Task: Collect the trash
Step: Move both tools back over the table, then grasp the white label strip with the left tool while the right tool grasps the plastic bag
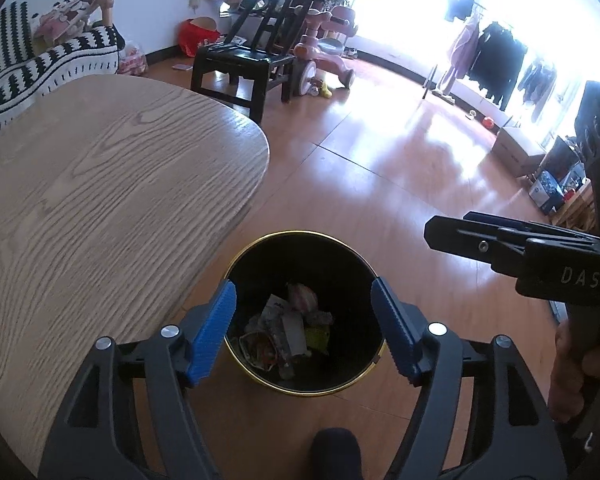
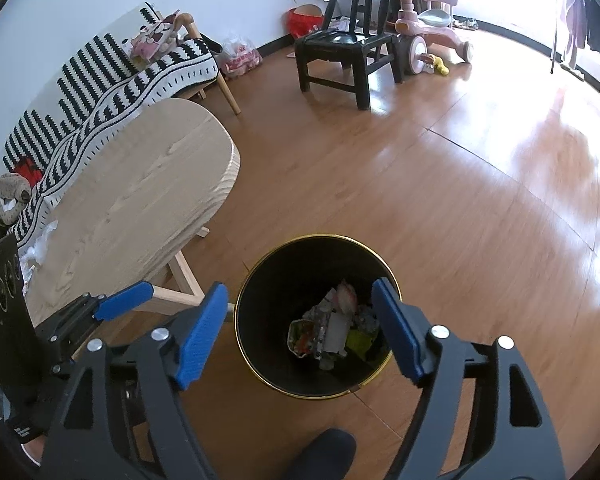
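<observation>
Trash bin (image 1: 236, 264) stands upright on the wooden floor (image 1: 380, 168), mouth facing straight up, long axis vertical, just beside the oval bench (image 1: 100, 184). Crumpled wrappers (image 1: 292, 332) lie heaped at its bottom. Left claw (image 1: 303, 334) and right claw (image 2: 300, 332) both hang above the mouth, jaws apart, nothing between them.

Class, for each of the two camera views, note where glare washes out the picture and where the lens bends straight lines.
Left wrist view: the window at upper right is blown out white, with glare streaks on the floor; the table edge bows. Right wrist view: glare sits on the floor at right; the wall line curves, and the bin stays clear.
</observation>
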Demonstrator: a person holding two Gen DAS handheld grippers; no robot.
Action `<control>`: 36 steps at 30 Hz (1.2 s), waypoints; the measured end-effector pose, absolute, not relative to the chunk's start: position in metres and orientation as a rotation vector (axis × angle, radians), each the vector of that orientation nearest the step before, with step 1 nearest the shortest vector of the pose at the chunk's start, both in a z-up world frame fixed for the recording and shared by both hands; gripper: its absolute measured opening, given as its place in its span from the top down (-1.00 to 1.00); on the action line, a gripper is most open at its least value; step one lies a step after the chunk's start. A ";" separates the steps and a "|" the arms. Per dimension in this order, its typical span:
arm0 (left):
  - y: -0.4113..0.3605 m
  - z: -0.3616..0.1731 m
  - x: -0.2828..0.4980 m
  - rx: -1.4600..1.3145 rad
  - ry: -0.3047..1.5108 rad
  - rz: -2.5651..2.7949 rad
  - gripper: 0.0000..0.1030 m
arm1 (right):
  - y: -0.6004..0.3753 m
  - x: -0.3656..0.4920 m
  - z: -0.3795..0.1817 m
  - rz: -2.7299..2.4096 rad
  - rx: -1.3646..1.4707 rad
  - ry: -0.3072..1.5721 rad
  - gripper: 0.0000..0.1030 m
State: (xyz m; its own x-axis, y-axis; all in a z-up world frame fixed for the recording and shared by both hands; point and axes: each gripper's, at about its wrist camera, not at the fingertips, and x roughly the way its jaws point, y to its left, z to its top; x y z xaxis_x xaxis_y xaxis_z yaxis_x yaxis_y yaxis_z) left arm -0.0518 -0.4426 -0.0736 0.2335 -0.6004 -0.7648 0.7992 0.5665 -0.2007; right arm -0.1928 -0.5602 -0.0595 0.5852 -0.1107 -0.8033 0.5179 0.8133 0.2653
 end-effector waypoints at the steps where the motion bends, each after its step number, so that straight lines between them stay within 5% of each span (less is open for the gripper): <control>1: -0.441 -0.072 -0.051 0.253 0.916 -0.972 -0.44 | -0.559 -0.191 -0.058 -0.387 0.512 0.872 -0.48; 7: -0.416 -0.052 -0.046 0.224 0.871 -0.929 -0.78 | -0.545 -0.180 -0.045 -0.382 0.508 0.838 -0.71; 16: -0.319 -0.026 -0.007 0.191 0.839 -0.766 -0.83 | -0.485 -0.114 -0.022 -0.263 0.475 0.819 -0.83; 26: -0.124 -0.010 0.058 0.070 0.805 -0.443 -0.83 | -0.330 0.009 0.006 0.022 0.370 0.836 -0.83; 36: 0.021 -0.019 0.111 -0.017 0.812 -0.215 -0.83 | -0.209 0.116 -0.019 0.197 0.373 0.903 -0.83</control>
State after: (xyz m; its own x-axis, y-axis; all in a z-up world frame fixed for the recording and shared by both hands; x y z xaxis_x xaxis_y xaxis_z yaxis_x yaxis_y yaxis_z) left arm 0.1114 0.0211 -0.0194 0.6678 -0.1969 -0.7179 0.1836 0.9782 -0.0975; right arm 0.1163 -0.2086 -0.0186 0.6068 0.3206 -0.7273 -0.0110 0.9184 0.3956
